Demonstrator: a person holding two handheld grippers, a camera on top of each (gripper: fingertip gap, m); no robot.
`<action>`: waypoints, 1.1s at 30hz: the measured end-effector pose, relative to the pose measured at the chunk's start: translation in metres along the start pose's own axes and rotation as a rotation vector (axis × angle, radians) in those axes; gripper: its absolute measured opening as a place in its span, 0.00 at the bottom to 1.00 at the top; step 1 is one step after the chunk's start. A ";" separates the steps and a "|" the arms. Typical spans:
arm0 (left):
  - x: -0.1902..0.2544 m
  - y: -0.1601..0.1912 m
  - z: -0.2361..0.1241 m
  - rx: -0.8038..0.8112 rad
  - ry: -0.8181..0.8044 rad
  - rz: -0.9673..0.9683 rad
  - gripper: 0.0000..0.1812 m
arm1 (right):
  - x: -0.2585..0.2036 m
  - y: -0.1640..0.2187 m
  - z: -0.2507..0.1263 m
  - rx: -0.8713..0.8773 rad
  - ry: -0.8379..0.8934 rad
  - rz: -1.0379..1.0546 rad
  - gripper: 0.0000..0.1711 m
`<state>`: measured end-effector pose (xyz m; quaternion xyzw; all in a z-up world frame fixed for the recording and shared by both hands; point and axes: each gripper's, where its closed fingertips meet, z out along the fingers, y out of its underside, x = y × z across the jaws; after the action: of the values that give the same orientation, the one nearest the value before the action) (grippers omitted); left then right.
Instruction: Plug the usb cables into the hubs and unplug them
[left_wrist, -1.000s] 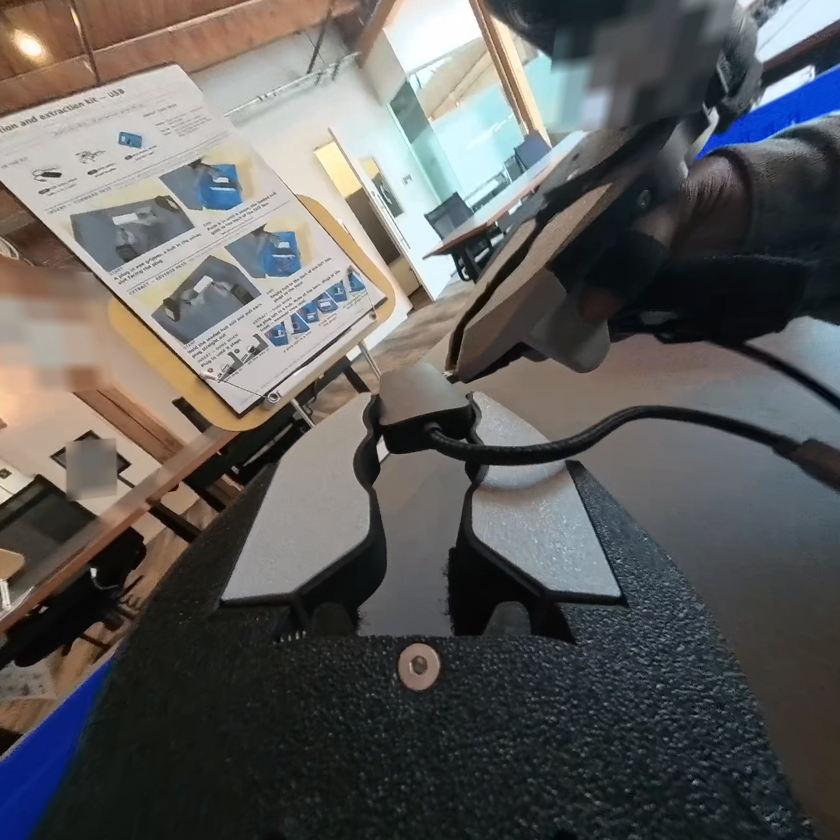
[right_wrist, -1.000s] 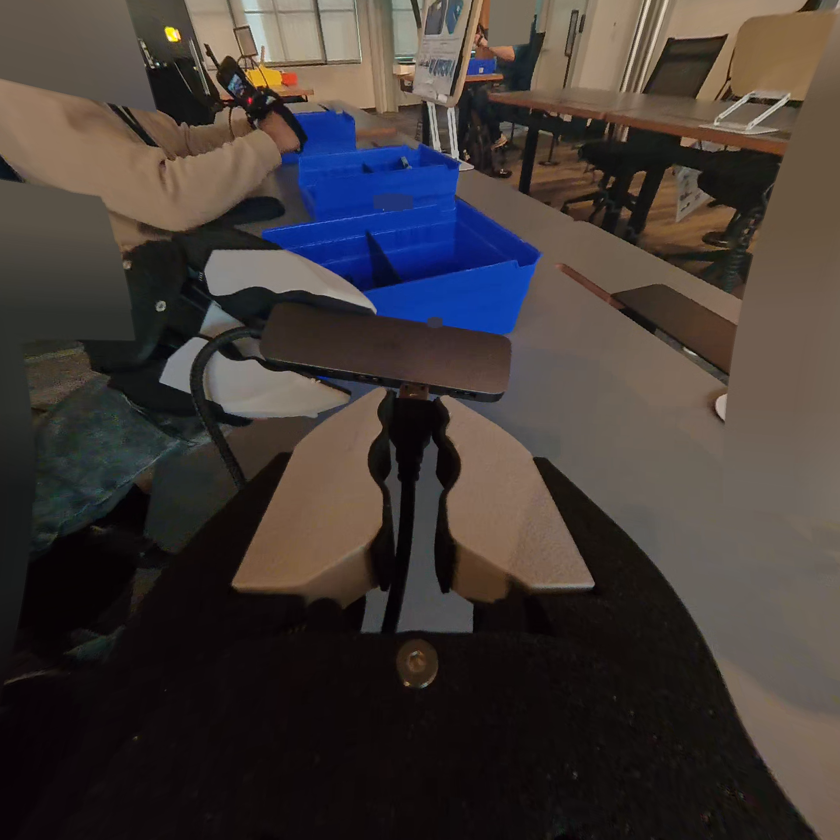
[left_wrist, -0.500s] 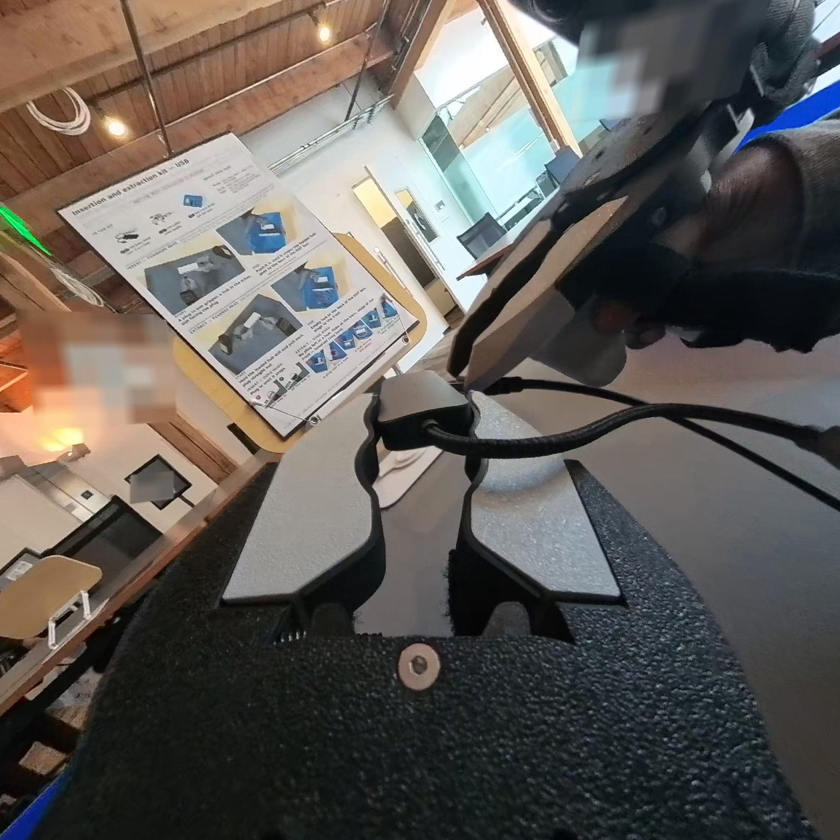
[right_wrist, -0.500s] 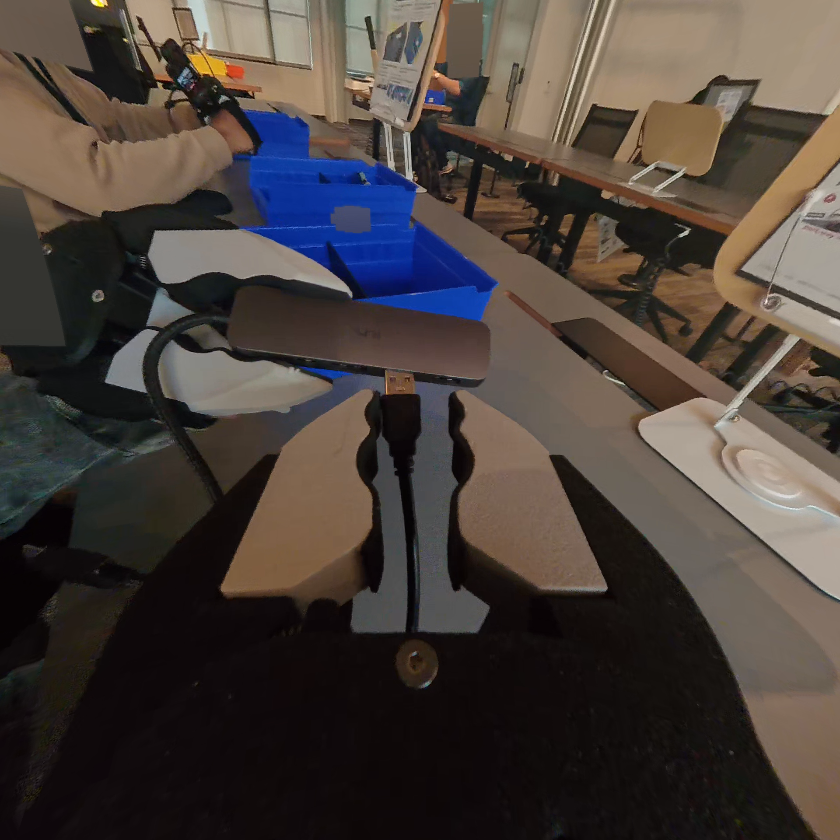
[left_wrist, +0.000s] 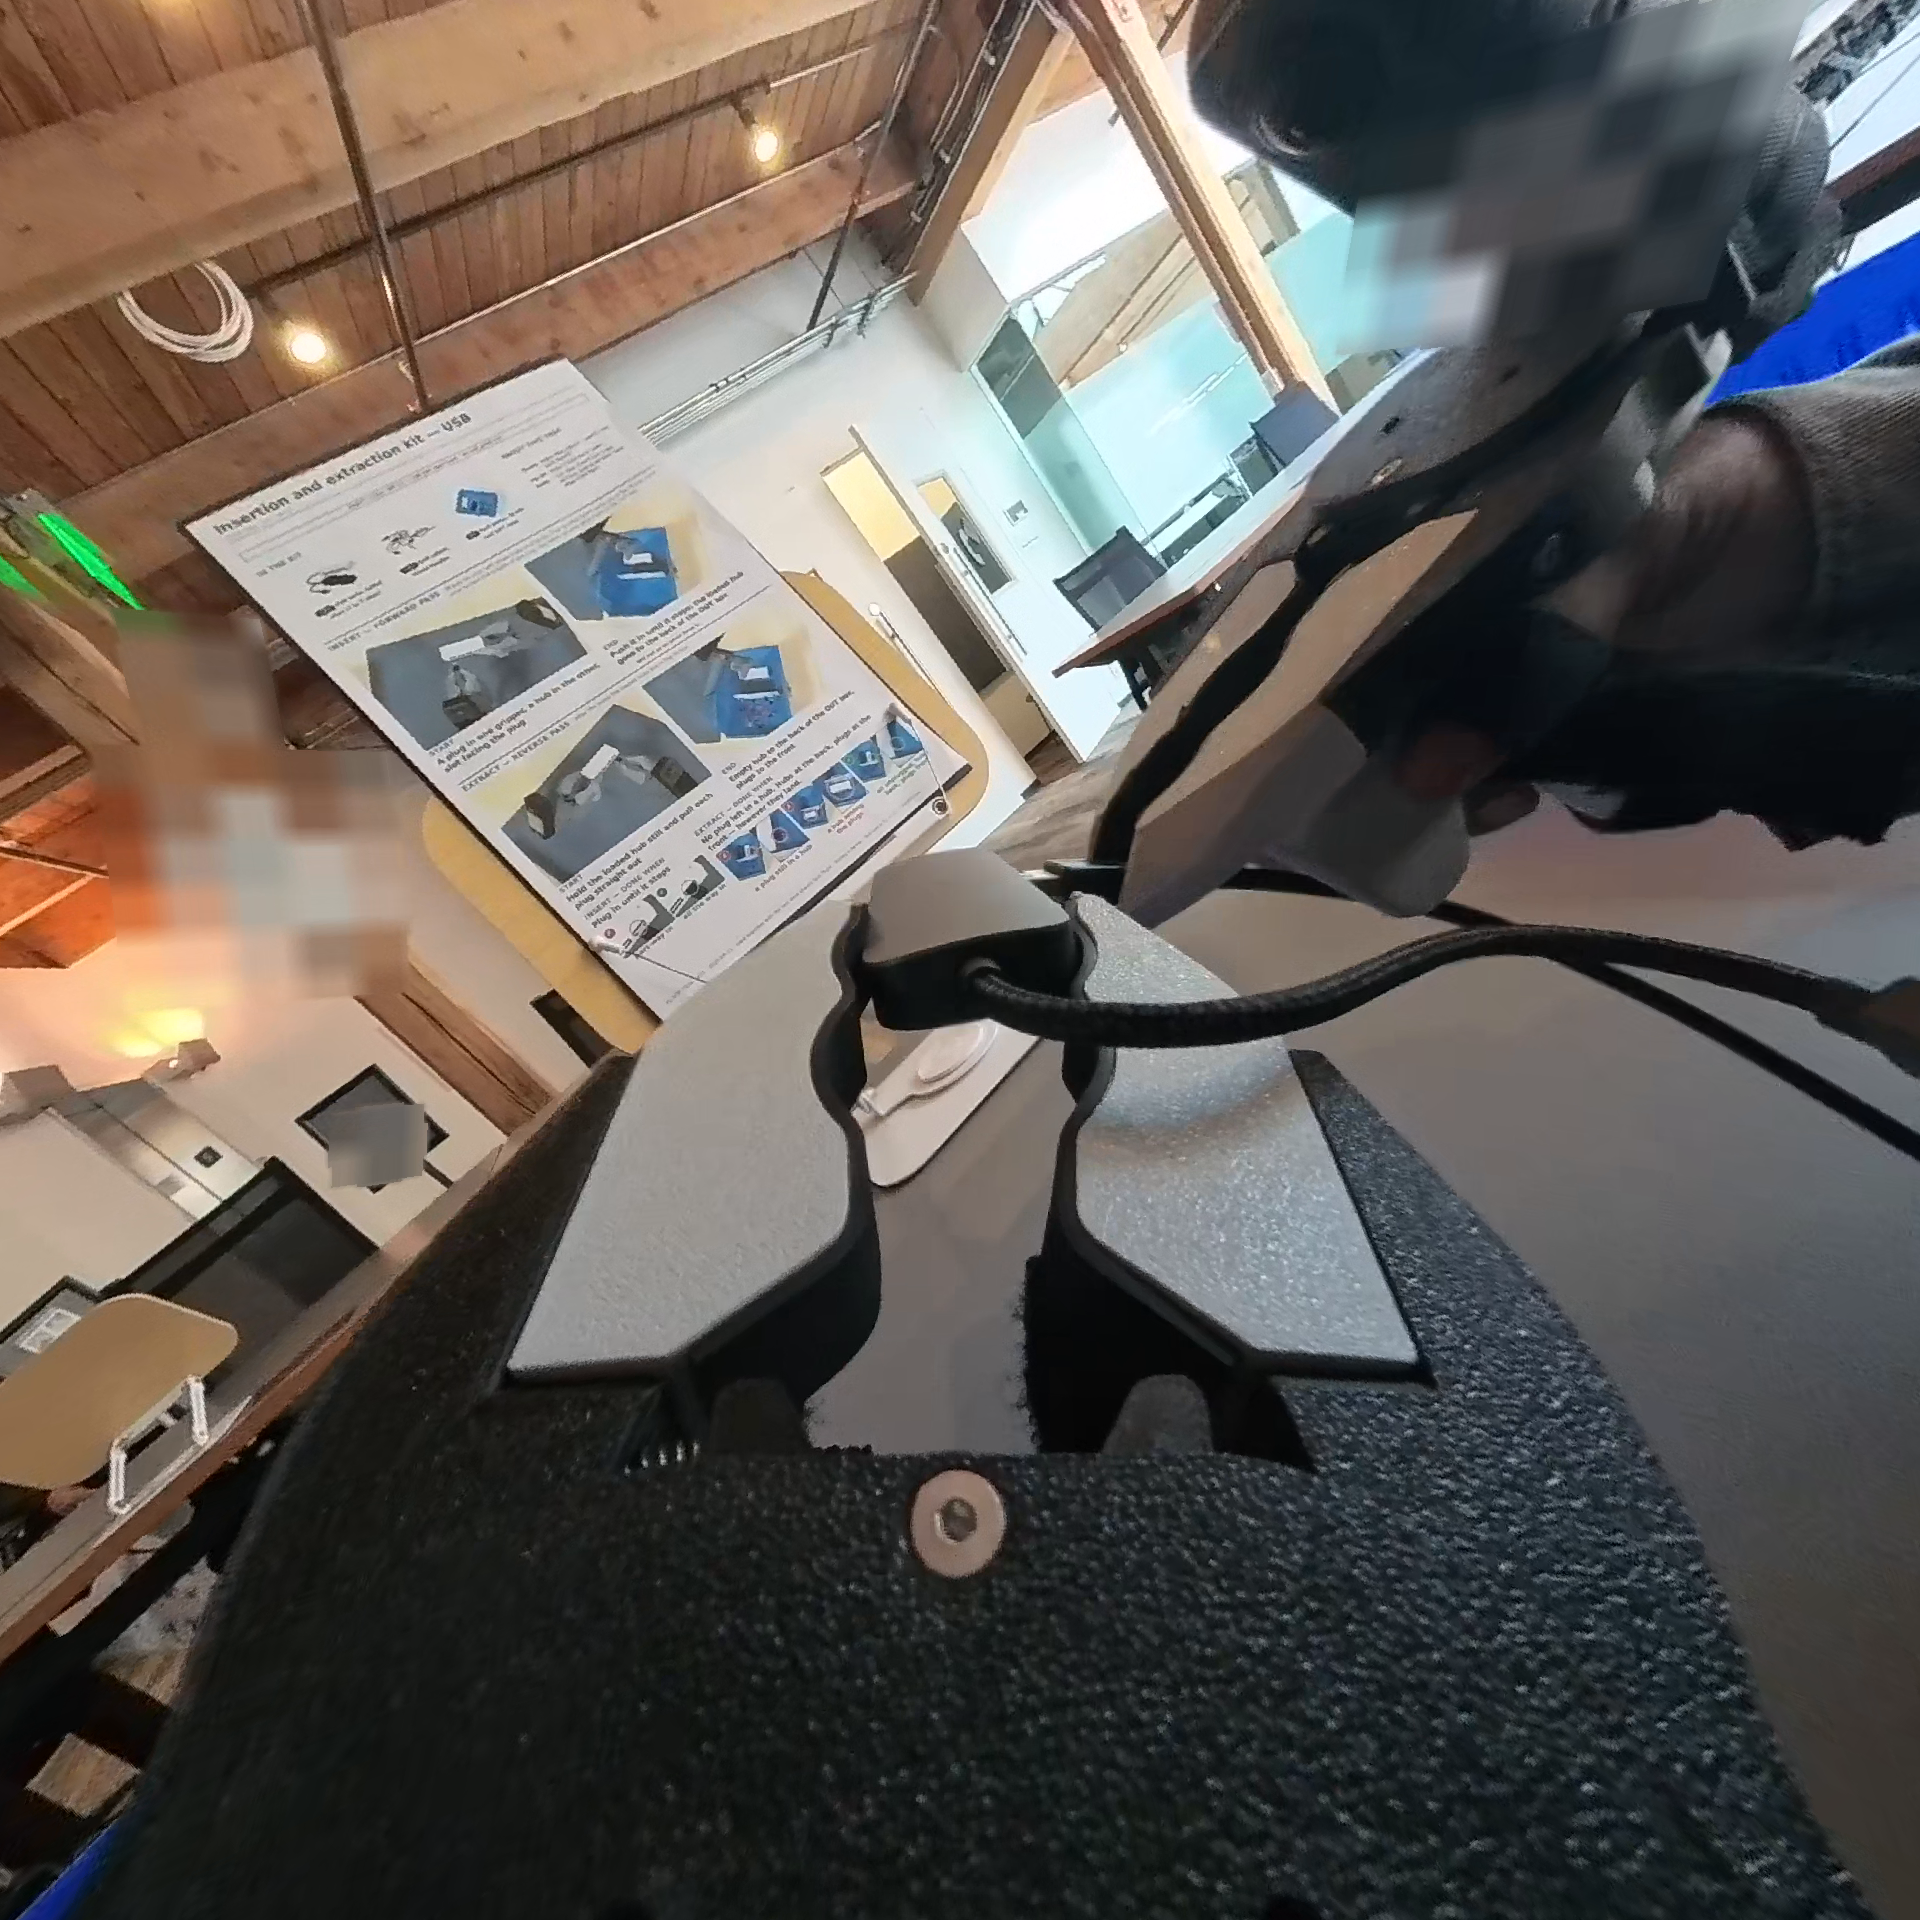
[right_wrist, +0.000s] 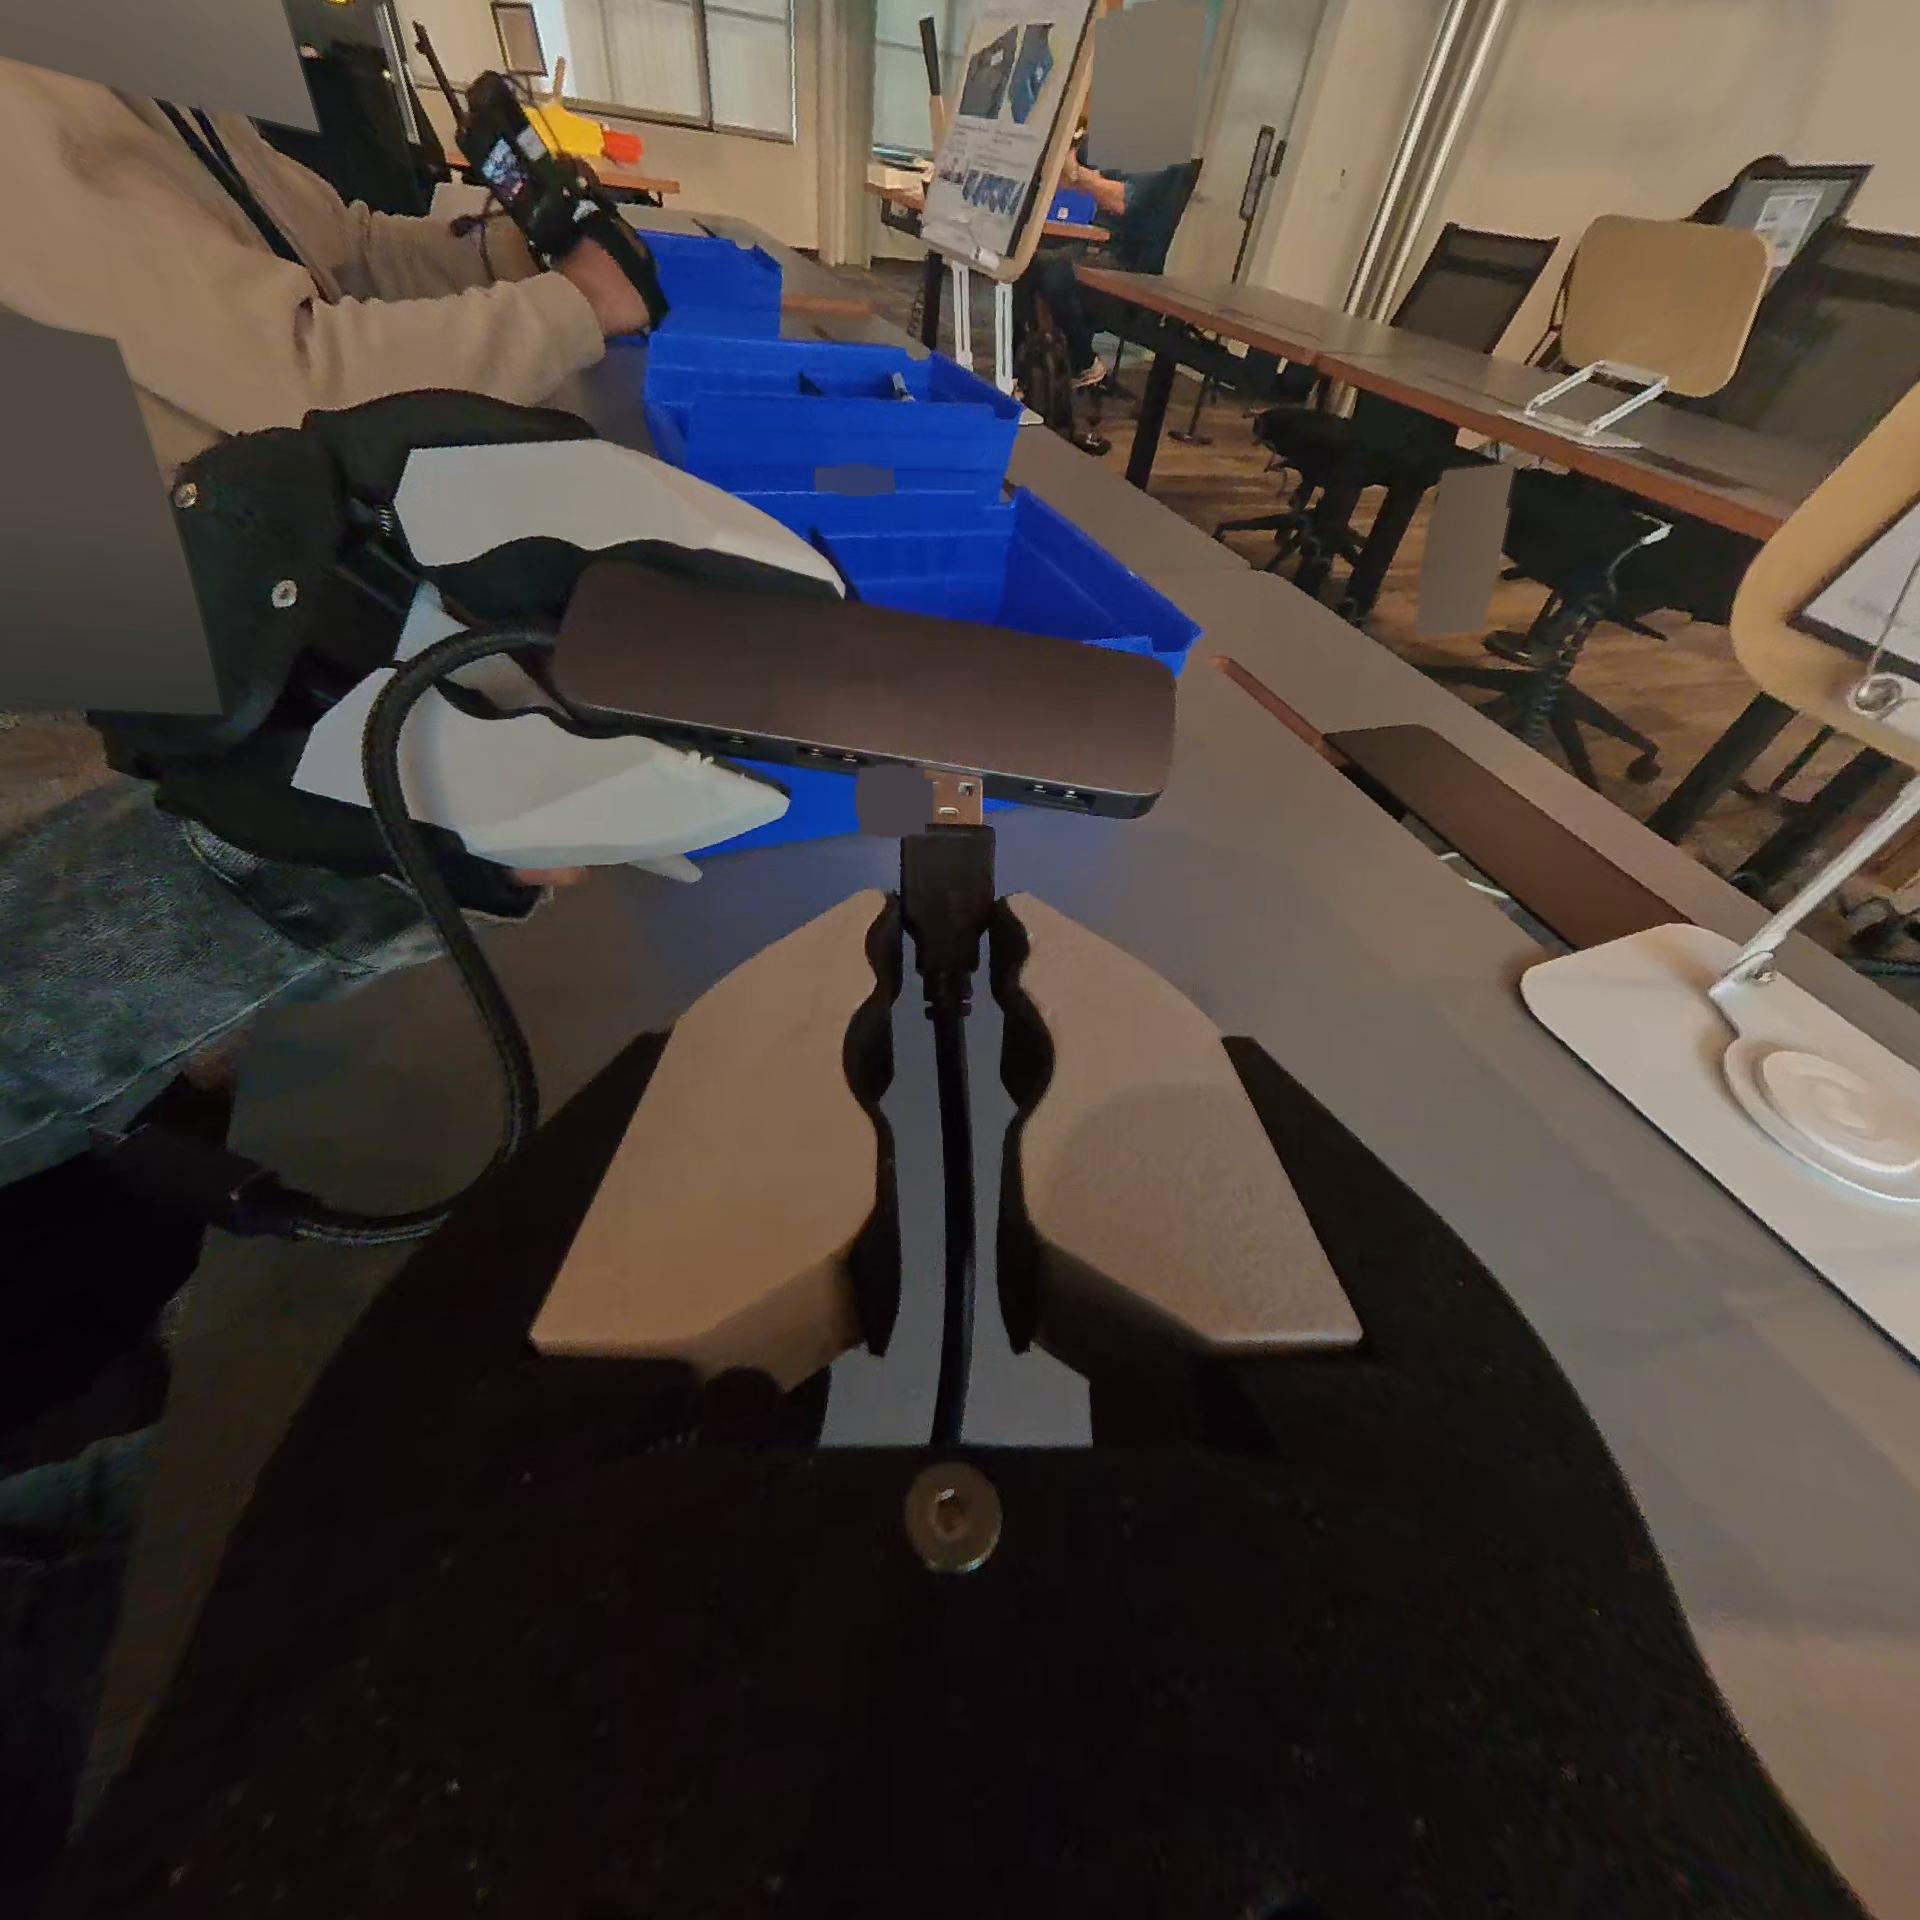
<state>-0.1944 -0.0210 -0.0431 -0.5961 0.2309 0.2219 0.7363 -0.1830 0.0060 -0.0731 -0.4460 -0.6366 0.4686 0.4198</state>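
My left gripper (left_wrist: 961, 935) is shut on one end of a dark grey USB hub (left_wrist: 956, 904) and holds it level above the table. The hub's braided cable (left_wrist: 1351, 987) runs off to the right. In the right wrist view the hub (right_wrist: 862, 665) lies across the frame, with the left gripper (right_wrist: 800, 696) at its left end. My right gripper (right_wrist: 945, 914) is shut on a black USB plug (right_wrist: 945, 883). Both pads press its sides. Its metal tip meets a port on the hub's front edge, with part of the metal showing. The plug's thin cable runs back between my fingers.
Blue bins (right_wrist: 1039, 582) stand on the grey table (right_wrist: 1351, 935) behind the hub. A white stand base (right_wrist: 1714, 1039) sits at the right, and an instruction sheet on a board (left_wrist: 582, 707) stands beyond. Another person's arm (right_wrist: 312, 312) works at the far left. My right fingertips sit around 4 cm from my left ones.
My right gripper opened around the plug while it stayed at the hub, then shut on it again. More of the plug's metal tip shows now. The left gripper kept hold of the hub.
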 end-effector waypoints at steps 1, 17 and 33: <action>-0.001 -0.001 0.000 0.002 -0.002 0.001 0.19 | 0.000 -0.001 0.000 0.000 0.014 -0.013 0.09; 0.009 0.006 -0.002 -0.082 0.081 0.030 0.20 | -0.005 0.009 0.002 -0.052 0.084 -0.032 0.08; -0.006 0.013 0.003 -0.009 0.035 -0.296 0.19 | 0.004 -0.008 0.000 -0.028 0.105 -0.045 0.08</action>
<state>-0.2066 -0.0164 -0.0487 -0.6306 0.1523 0.1013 0.7543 -0.1857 0.0081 -0.0654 -0.4614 -0.6299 0.4262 0.4568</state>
